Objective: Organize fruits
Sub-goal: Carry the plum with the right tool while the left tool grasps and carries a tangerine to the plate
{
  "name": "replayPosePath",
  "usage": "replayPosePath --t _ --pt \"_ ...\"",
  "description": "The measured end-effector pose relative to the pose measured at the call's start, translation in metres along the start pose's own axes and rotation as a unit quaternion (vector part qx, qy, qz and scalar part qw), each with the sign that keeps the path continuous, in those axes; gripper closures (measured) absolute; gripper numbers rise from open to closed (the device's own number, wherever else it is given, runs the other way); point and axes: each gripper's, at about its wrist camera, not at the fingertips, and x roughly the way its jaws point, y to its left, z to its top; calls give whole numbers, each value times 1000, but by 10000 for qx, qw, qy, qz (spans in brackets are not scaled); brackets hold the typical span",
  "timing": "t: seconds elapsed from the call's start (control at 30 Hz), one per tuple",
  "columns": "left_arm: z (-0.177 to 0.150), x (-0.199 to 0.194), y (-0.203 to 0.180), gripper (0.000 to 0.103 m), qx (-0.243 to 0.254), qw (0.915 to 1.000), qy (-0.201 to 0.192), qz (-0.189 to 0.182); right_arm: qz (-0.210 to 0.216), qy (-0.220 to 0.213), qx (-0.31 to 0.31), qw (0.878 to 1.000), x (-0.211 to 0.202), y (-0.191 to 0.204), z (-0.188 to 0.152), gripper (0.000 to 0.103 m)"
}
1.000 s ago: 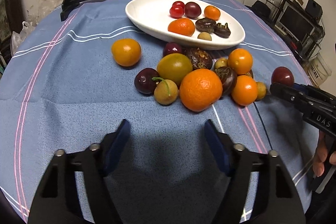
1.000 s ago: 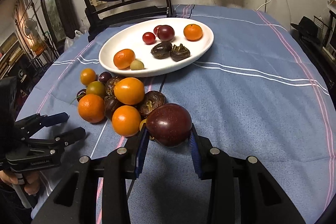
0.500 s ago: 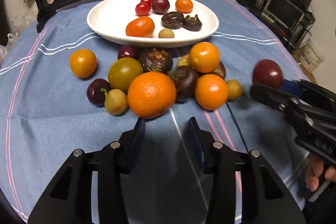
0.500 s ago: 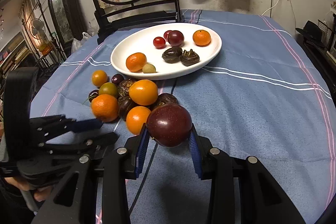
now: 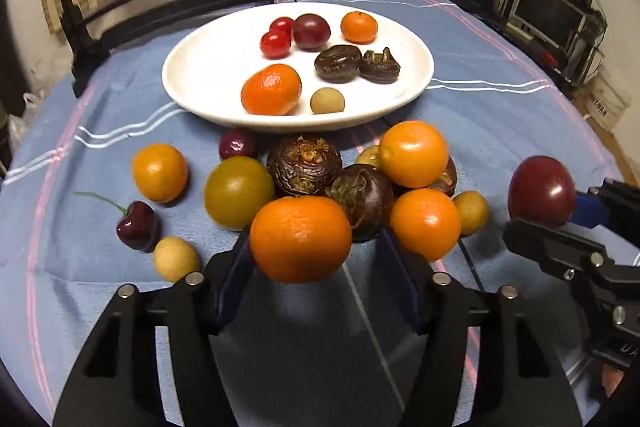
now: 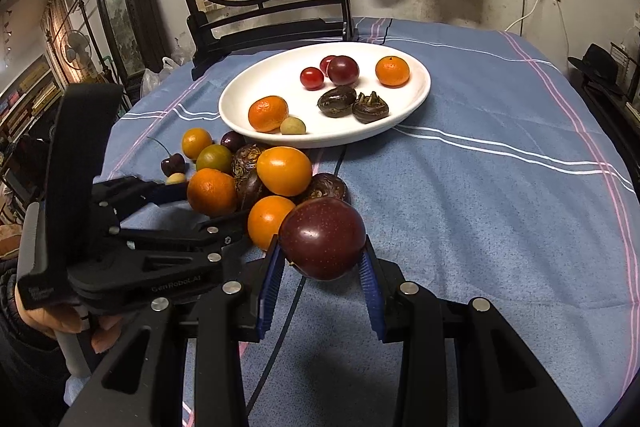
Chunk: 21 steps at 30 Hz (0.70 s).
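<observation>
**Plate partly filled, pile still waiting**

7 fruits are seen on the white plate (image 5: pixel 192 83) toward the table's far edge; about 12 remain heaped before it. A dark plum (image 6: pixel 322 239) is clamped in the right gripper (image 6: pixel 322 269). The left gripper (image 5: pixel 316 281) jaws are opening around a large orange (image 5: pixel 300 239).

Open blue tablecloth (image 6: pixel 500 227) right of the fruit pile (image 6: pixel 256 179), clear up to the white plate (image 6: pixel 416 99). Pile crowded against the plate's near rim, blocking that side. Bare patch on the plate's left half. Dark wooden chair (image 6: pixel 264 27) close behind the table.
</observation>
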Motion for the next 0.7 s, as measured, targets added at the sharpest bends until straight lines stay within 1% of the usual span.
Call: replayPosePath --t 0.03,0.07,0.1,0.2,0.33,0.47,0.57,0.7 --pt "-1 -1 -1 49 56 10000 -21 42 5 -3 2 10000 0 0 0 65" --pt "-2 -1 0 59 69 9999 -31 95 4 -10 7 10000 0 0 0 65" --pt "-3 -5 1 60 58 9999 -42 107 5 -17 13 10000 0 -1 1 65" --pt "-7 -14 6 60 -133 9996 11 -231 19 -65 71 10000 0 -3 1 65" --pt "-11 -25 4 60 -70 9994 -138 -314 11 -76 87 9999 0 -3 1 65" --pt "-13 -33 5 60 -153 9988 -156 -435 20 -78 131 9999 1 -5 1 65" --pt "-5 -50 6 60 -150 9977 -337 -560 116 -245 229 9994 -5 -7 5 65" --pt "19 -65 10 60 -76 9970 -609 -476 308 -537 286 9977 -16 -5 19 66"
